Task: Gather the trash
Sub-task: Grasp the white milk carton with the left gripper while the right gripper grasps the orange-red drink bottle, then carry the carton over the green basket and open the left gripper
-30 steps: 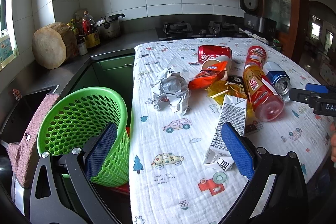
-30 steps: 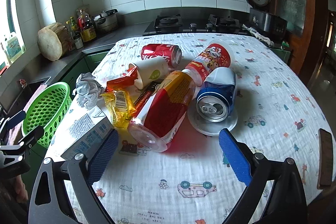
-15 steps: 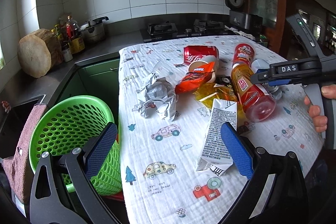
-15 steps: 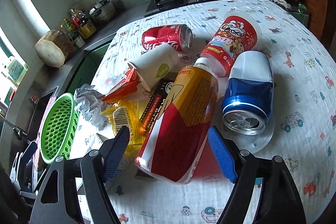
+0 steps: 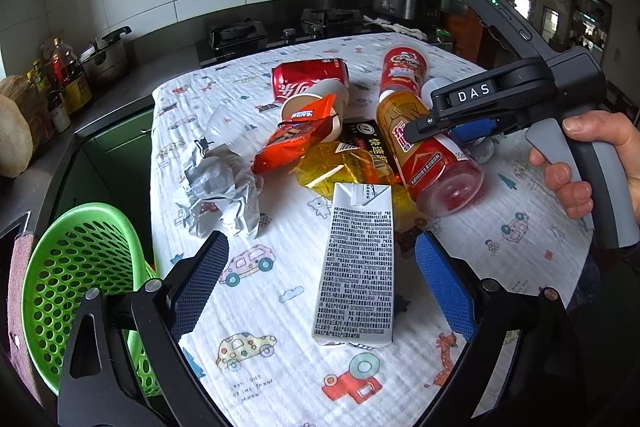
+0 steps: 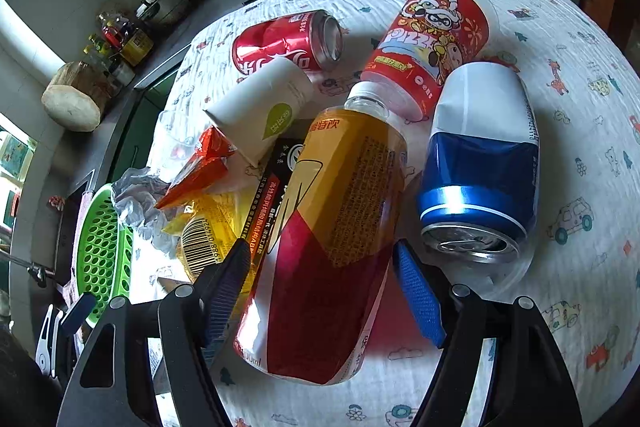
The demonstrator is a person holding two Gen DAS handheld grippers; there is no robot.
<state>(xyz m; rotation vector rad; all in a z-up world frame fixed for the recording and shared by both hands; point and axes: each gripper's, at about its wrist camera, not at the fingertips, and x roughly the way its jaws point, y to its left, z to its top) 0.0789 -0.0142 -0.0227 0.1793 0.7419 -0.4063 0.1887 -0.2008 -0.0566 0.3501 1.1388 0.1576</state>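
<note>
On a counter (image 5: 280,367) draped in a cartoon-print cloth, the right hand-held gripper (image 6: 320,287) is spread around a lying red-and-yellow drink bottle (image 6: 332,239), its pads flanking the base without clearly pressing it. The left hand-held gripper (image 5: 320,287) is spread over a flattened milk carton (image 5: 356,267) near the front edge. A green perforated basket (image 5: 76,291) sits beyond the counter's left edge.

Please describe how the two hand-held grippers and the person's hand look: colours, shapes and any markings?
Each gripper, left gripper and right gripper, has black angular fingers with silver rivets and textured blue pads. Seen from the left wrist camera, the right gripper is black, marked "DAS" in white, with a green light and a grey handle held by a bare hand. No cables show.
</note>
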